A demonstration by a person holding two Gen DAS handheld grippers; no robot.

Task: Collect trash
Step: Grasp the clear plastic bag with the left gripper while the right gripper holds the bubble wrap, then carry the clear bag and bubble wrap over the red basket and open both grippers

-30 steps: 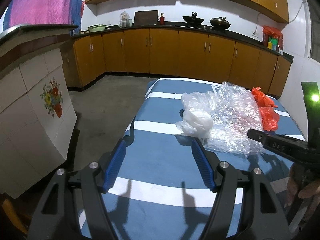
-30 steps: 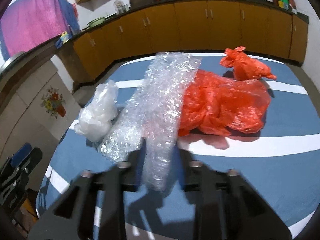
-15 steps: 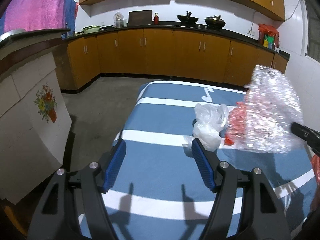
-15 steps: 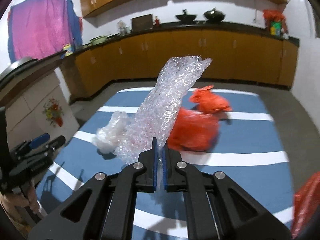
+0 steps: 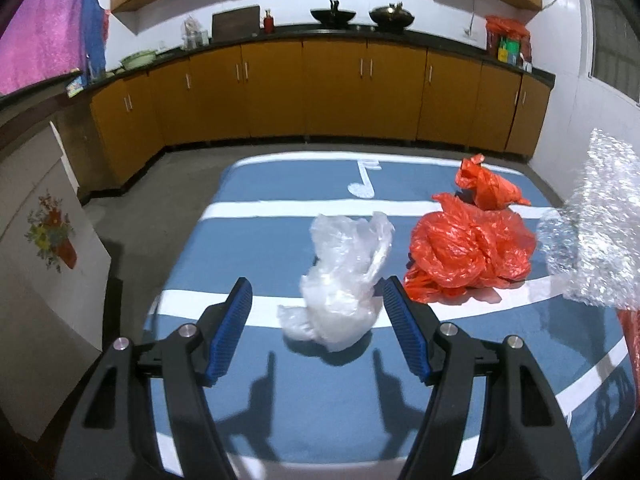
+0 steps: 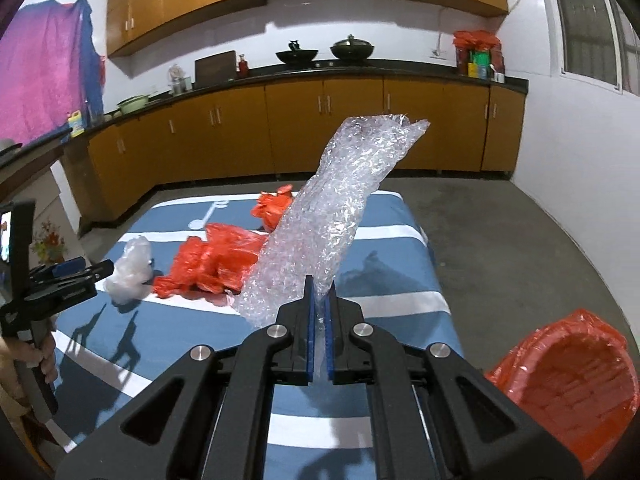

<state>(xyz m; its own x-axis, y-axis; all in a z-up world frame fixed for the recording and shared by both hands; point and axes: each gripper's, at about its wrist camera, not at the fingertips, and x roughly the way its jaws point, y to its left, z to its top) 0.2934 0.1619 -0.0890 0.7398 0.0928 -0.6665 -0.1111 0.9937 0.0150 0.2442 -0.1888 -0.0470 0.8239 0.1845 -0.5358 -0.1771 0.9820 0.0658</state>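
My right gripper is shut on a long sheet of clear bubble wrap and holds it up above the blue striped table; the wrap also shows at the right edge of the left wrist view. My left gripper is open just above the table, with a crumpled clear plastic bag between its fingertips. A big crumpled red plastic bag and a smaller red one lie to the right of it.
A bin lined with a red bag stands on the floor at the table's right front corner. Wooden kitchen cabinets run along the back wall. A tiled counter with a flower picture stands to the left.
My right gripper closed on the bubble wrap, lifted it off the table and carried it right, toward the red bin. My left gripper moved forward around the clear bag.
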